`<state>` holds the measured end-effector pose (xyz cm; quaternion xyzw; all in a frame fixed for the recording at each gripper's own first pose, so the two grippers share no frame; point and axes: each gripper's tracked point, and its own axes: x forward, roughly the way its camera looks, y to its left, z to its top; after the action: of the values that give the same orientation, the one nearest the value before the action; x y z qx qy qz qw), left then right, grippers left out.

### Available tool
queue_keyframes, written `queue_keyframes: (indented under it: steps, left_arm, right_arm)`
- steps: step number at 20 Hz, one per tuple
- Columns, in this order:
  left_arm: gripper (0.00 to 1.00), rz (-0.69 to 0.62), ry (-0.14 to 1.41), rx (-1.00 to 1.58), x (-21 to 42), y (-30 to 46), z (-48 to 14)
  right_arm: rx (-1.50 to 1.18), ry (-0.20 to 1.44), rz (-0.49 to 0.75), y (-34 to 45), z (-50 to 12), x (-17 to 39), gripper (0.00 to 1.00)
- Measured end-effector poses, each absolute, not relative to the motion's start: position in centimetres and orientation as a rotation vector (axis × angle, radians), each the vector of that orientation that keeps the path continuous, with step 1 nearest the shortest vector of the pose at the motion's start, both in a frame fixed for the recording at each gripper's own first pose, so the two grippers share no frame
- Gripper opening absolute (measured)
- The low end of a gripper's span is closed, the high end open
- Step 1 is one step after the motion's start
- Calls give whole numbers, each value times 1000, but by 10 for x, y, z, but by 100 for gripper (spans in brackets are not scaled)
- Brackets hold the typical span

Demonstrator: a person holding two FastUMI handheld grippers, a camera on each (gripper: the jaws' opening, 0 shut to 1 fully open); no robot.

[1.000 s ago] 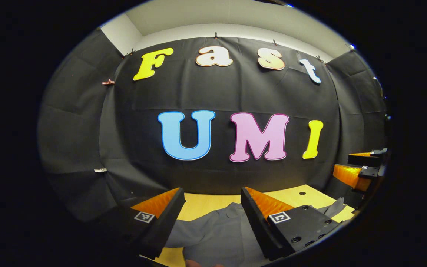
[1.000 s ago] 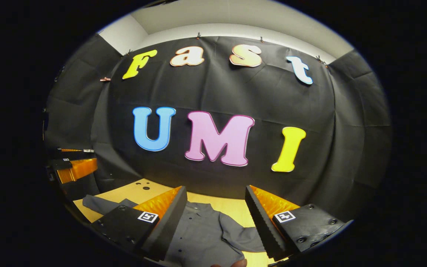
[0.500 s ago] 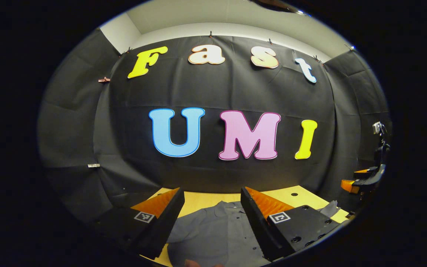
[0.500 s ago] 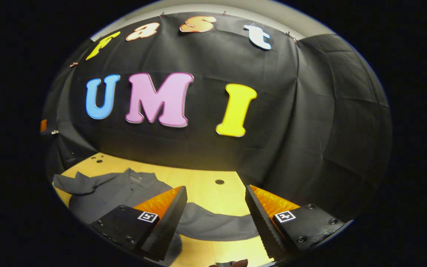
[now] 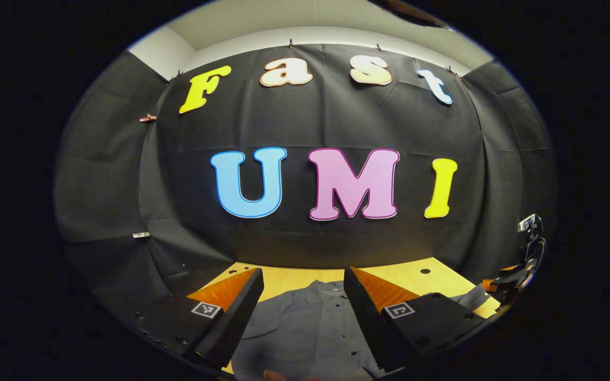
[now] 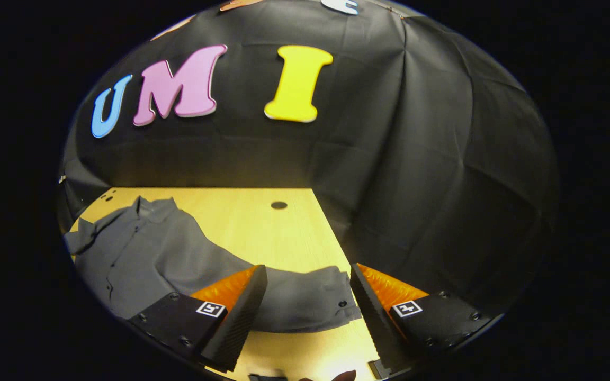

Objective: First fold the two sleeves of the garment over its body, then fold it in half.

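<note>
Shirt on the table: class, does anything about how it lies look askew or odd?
Nothing damaged. The grey shirt lies flat on the wooden table, but its sleeve trails outward, unfolded, its cuff between the right gripper fingers.

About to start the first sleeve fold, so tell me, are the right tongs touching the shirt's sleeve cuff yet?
Cannot tell. In the right gripper view the open right tongs straddle the sleeve cuff of the grey shirt, but neither contact nor gap shows plainly.

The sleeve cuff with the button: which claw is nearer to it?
Right. The right claw hangs open just above the cuff; the left claw is over the shirt's collar.
</note>
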<state>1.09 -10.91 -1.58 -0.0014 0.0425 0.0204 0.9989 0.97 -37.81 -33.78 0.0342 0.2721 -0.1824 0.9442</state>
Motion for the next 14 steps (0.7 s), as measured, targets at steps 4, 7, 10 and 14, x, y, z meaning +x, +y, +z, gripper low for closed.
queue_keyframes:
  steps: [4,7,10,14]
  left_arm:
    - [96,86,109,-5,8,-112,-20]
    - [96,121,114,13,2,-110,-19]
    - [96,144,118,33,-2,-108,-17]
    - [95,177,136,32,-4,-103,-20]
  right_arm:
    - [108,646,-403,-409,-392,11,98]
    - [130,700,-396,-420,-424,11,98]
    - [164,746,-379,-420,-448,12,98]
    - [162,811,-340,-411,-474,5,98]
